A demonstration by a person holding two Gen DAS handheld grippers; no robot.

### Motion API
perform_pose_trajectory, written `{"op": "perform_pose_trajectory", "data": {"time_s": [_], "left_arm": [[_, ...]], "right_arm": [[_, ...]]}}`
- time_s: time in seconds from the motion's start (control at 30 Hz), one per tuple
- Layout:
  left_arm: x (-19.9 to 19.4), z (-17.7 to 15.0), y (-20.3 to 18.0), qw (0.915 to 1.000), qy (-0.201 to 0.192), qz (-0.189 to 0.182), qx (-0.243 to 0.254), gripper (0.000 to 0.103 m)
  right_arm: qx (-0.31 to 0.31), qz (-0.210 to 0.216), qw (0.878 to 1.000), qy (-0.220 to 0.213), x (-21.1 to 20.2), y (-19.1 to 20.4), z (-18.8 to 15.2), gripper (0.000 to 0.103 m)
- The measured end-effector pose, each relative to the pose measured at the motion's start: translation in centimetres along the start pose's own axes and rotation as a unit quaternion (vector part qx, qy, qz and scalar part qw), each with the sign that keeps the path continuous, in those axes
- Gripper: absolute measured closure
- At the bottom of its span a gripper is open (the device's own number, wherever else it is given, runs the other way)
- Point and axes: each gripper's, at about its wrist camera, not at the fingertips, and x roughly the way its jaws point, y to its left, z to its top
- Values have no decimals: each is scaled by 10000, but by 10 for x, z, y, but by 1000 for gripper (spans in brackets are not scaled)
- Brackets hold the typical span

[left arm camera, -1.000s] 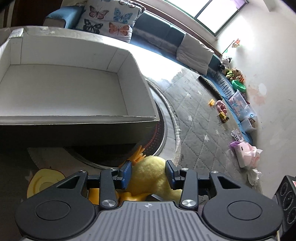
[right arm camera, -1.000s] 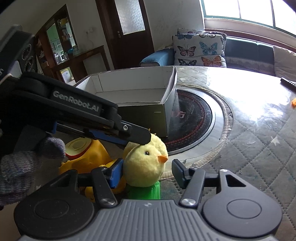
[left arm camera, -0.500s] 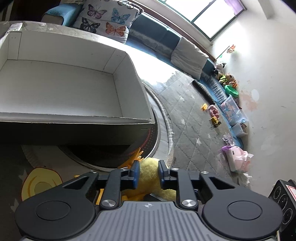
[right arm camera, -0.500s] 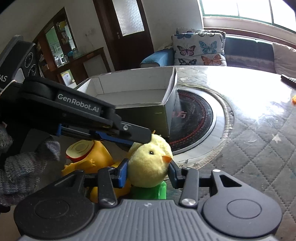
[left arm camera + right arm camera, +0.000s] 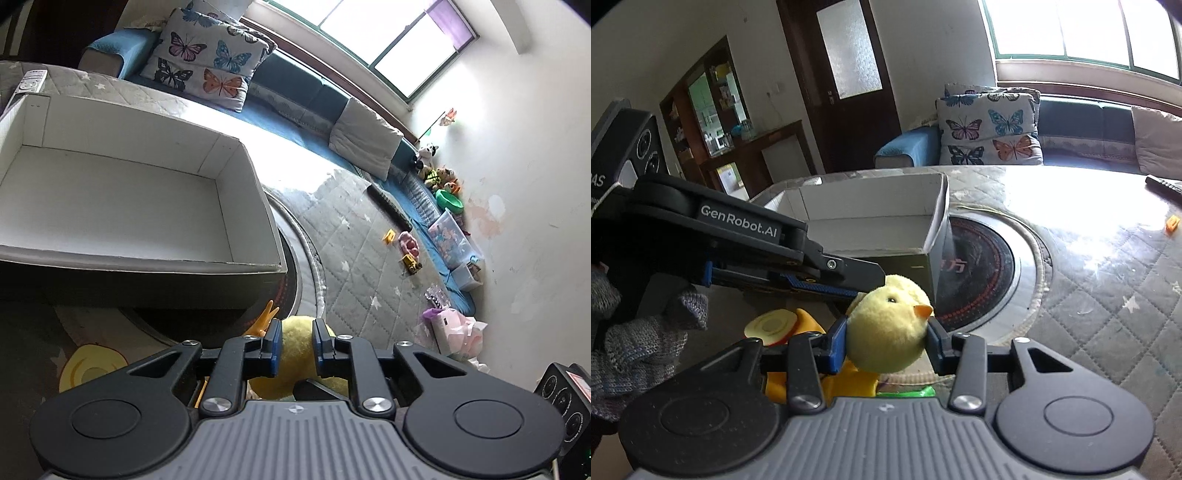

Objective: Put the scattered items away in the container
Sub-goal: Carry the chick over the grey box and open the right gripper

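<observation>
A yellow plush chick [image 5: 890, 332] with an orange beak hangs just in front of the empty white cardboard box [image 5: 871, 203]. My right gripper [image 5: 886, 341] is shut on its head, pads pressing both sides. My left gripper [image 5: 297, 345] is shut on the same yellow plush [image 5: 295, 332]. In the right wrist view the left gripper's fingers [image 5: 849, 275] reach in from the left to the top of the chick's head. The box [image 5: 258, 206] lies directly ahead of the left gripper with its inside bare.
A yellow plastic toy with a round cap [image 5: 772, 326] and something green [image 5: 905, 391] lie below the chick. A gloved hand [image 5: 639, 350] holds the left gripper. A round dark hob [image 5: 979, 273] lies beside the box. Small toys [image 5: 406, 243] and a remote [image 5: 1163, 184] lie on the quilted top.
Both pairs of jaws have closed onto the chick, the left from wide open. Both grippers have risen slightly with it, and more of the box's inside shows.
</observation>
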Motion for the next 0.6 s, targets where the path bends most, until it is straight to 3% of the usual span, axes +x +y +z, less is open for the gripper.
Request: {"op": "perform_pose_trajectory", "data": {"time_s": [0.33, 0.6], "left_arm": [[-34, 35, 0, 9974, -716, 27, -21, 85], [-18, 73, 31, 9942, -972, 332, -322, 85]], "right_arm": [[-426, 216, 9976, -502, -1, 15, 46, 61], [-503, 557, 9964, -399, 53, 8, 84, 61]]}}
